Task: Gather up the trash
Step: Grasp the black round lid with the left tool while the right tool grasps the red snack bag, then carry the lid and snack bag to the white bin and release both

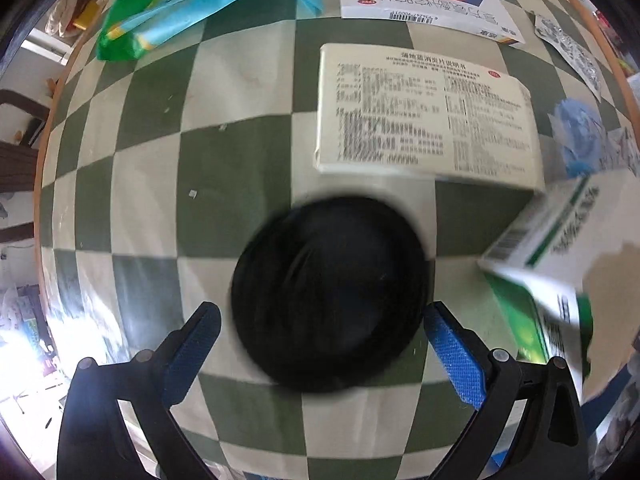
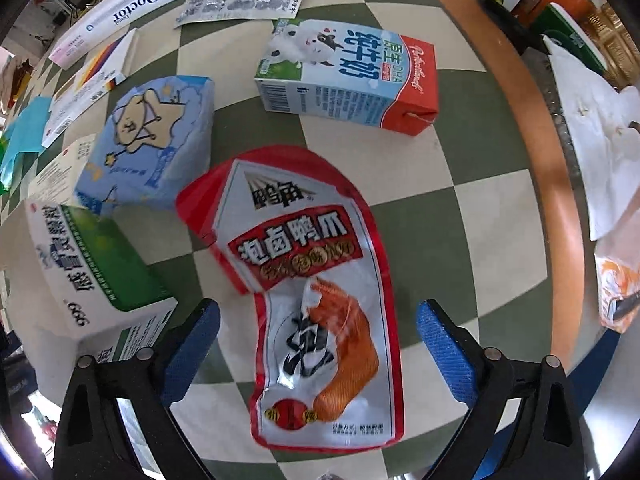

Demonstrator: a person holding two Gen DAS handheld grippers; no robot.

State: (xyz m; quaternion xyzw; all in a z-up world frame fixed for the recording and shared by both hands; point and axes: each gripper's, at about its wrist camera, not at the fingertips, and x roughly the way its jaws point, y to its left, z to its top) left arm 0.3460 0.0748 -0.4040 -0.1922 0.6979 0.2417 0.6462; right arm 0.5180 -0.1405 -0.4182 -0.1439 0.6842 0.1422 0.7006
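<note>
Left claw (image 1: 322, 354): blue ribbed pads spreading wide and gripping nothing, hovering low over the green-and-cream checked cloth surface (image 1: 152, 184). Lying just ahead between the fingers is a round, matte black disc (image 1: 332, 292), blurred. Beyond it is resting a flat cream printed medicine box (image 1: 426, 116); farther off, a crumpled glossy blue-and-green plastic bag (image 1: 180, 8).

Right claw (image 2: 318, 344): likewise standing wide apart, empty, tilting down at the surface. Lying between its fingers is a shiny red-and-silver foil snack pouch (image 2: 316, 292), flat and crinkled. Sitting left is a green-and-white cardboard medicine box (image 2: 92, 276); behind, a soft pale-blue tissue pack (image 2: 152, 140); farther, a rectangular milk carton (image 2: 348, 72) lying on its side; farthest, a silver blister sheet (image 2: 244, 0).
</note>
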